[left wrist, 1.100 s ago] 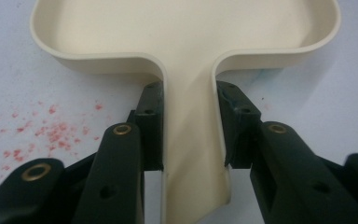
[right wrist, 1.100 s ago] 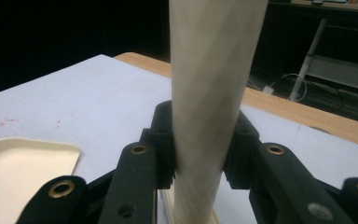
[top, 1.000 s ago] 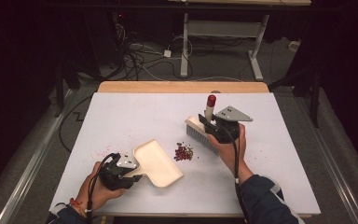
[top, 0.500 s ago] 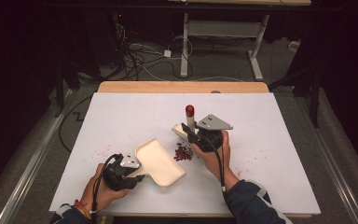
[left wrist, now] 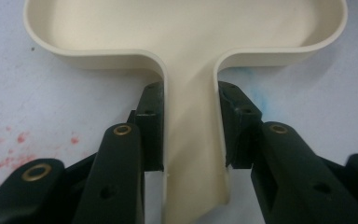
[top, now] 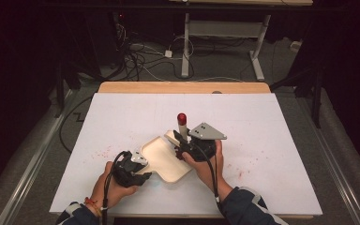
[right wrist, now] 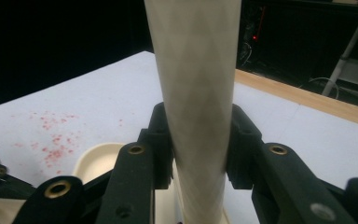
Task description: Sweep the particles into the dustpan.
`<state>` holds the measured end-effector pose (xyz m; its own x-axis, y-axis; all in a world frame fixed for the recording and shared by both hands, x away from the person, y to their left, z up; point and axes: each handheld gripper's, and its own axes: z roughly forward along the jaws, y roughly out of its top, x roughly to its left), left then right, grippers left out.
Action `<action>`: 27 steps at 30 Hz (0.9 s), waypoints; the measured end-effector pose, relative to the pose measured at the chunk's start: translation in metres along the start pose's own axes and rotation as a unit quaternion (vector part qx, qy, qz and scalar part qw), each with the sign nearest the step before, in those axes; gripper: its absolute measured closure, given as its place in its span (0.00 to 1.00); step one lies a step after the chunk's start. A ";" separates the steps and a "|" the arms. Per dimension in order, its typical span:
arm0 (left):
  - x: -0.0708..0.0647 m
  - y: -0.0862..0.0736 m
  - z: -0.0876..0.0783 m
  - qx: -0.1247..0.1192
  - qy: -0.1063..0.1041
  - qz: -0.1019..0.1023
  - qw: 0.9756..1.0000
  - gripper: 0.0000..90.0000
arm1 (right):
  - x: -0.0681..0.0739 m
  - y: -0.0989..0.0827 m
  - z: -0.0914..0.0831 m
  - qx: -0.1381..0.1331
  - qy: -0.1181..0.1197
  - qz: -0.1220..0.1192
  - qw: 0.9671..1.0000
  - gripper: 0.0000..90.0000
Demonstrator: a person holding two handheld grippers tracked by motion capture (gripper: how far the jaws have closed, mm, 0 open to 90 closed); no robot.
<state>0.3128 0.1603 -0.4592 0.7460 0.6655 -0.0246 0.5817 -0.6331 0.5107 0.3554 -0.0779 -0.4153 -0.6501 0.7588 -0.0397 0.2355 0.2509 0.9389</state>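
High view: left gripper (top: 138, 169) clamped on handle of cream plastic dustpan (top: 165, 157), flat on white table (top: 272, 140); right gripper (top: 183, 147) clamped on pale brush handle with red tip (top: 182, 118), at dustpan's 2 o'clock edge. Pan interior apparently empty; swept bits hidden under gripper. Risk: brush pushing pan, scattering bits.

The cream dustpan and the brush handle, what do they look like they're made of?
The dustpan looks like moulded plastic: one smooth cream piece with thin rounded walls and a soft satin sheen. The brush handle is a pale, matt round shaft with a faint criss-cross pattern; plastic seems likely, though painted wood can't be ruled out.
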 end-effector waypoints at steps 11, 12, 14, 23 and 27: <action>-0.021 0.022 0.020 0.006 0.017 -0.009 1.000 0.71 | 0.014 -0.001 -0.004 -0.001 0.001 -0.009 1.000 0.76; -0.022 0.023 0.021 0.007 0.017 -0.011 1.000 0.71 | 0.016 0.001 -0.006 -0.001 0.002 -0.012 1.000 0.77; -0.023 0.024 0.022 0.006 0.018 -0.010 1.000 0.71 | 0.018 0.002 -0.008 -0.001 0.008 -0.008 1.000 0.77; -0.021 0.022 0.023 0.002 0.014 -0.007 1.000 0.71 | 0.014 0.005 -0.012 -0.004 0.007 -0.007 1.000 0.78; -0.018 0.021 0.023 0.004 0.010 -0.006 1.000 0.71 | 0.005 0.011 -0.017 -0.017 0.015 -0.001 1.000 0.78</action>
<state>0.3187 0.1262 -0.4680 0.7327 0.6805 -0.0133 0.5931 -0.6288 0.5029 0.3428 -0.0816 -0.3995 -0.6720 0.7399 -0.0317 0.2095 0.2310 0.9501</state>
